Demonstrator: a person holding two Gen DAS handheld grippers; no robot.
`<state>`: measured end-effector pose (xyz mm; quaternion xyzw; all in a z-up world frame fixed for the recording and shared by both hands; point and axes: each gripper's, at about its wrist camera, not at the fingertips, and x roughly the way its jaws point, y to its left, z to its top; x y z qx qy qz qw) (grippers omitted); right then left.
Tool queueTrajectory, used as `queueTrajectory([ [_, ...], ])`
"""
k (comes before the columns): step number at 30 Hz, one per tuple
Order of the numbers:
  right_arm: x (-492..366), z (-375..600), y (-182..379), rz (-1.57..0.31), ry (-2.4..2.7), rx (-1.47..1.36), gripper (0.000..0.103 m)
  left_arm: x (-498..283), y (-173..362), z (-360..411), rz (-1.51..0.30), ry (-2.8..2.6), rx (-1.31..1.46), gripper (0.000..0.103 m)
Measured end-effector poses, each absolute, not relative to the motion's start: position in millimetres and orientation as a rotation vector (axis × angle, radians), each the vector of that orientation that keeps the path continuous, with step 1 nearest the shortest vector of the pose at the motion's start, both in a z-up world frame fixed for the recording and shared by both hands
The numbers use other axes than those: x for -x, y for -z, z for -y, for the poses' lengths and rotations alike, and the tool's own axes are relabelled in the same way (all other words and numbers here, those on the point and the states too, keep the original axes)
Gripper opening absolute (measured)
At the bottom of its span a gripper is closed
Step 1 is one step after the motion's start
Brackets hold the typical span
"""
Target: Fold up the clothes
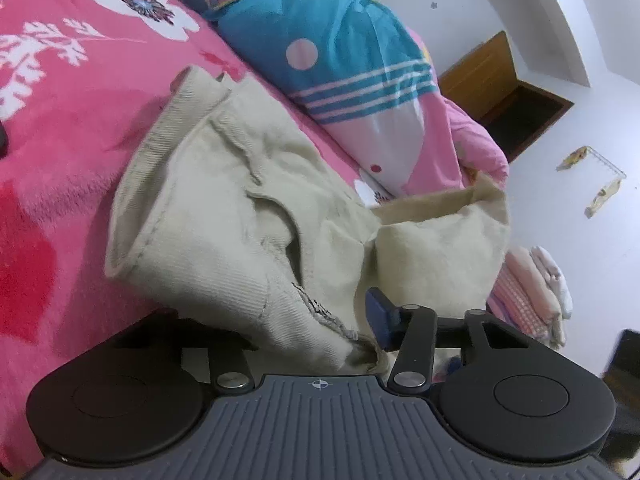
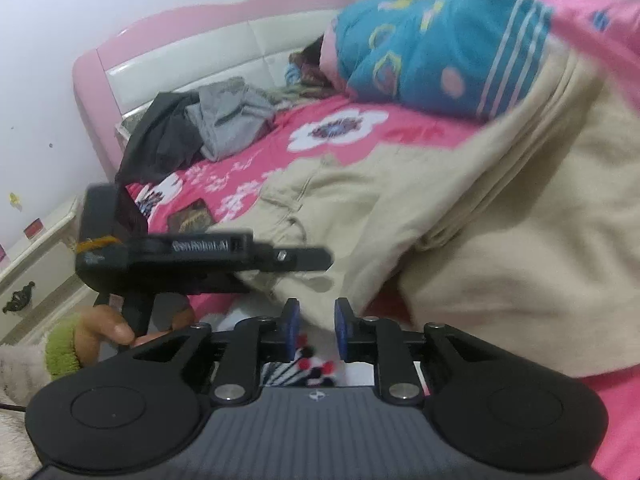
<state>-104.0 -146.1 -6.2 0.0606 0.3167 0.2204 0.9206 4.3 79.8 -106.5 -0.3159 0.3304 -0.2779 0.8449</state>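
Beige corduroy trousers (image 1: 224,216) lie crumpled on the pink flowered bedspread (image 1: 60,128). My left gripper (image 1: 320,320) is at their near hem and its jaws stand wide apart. Its right blue pad (image 1: 378,312) shows, while the cloth drapes over and hides the left finger. In the right wrist view the same trousers (image 2: 460,220) spread to the right, one part lifted in folds. The left gripper (image 2: 316,258) reaches into their edge from the left, held by a hand (image 2: 104,330). My right gripper (image 2: 317,316) is open just below the trousers' edge, with nothing between its pads.
A rolled blue patterned quilt (image 1: 320,28) lies along the far side of the bed. Grey and black clothes (image 2: 200,128) are heaped by the pink headboard (image 2: 168,28). A folded stack (image 1: 532,292) sits off the bed's edge, a wooden cabinet (image 1: 492,76) beyond. A white nightstand (image 2: 36,256) stands at the left.
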Motion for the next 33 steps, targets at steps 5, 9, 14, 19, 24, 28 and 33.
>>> queueTrajectory([
  [5, 88, 163, -65, -0.511, -0.489, -0.073, 0.042, 1, 117, -85, -0.697, 0.554, 0.683, 0.024],
  [9, 25, 163, -109, -0.433, -0.550, 0.009, 0.097, 3, 121, -87, -0.696, 0.559, 0.692, 0.023],
  [14, -73, 166, -67, -0.603, -0.549, -0.017, 0.103, 4, 123, -87, -0.675, 0.581, 0.674, 0.023],
  [19, -168, 170, -16, -0.801, -0.528, -0.065, 0.103, 4, 128, -84, -0.646, 0.609, 0.631, 0.021],
  [24, -263, 174, 35, -0.998, -0.504, -0.113, 0.103, 2, 132, -86, -0.640, 0.632, 0.637, 0.021],
  [28, -296, 182, 71, -1.107, -0.512, -0.159, 0.103, 4, 135, -84, -0.627, 0.641, 0.633, 0.021],
  [33, -286, 190, 72, -1.122, -0.609, -0.201, 0.103, 3, 141, -82, -0.623, 0.648, 0.649, 0.021],
])
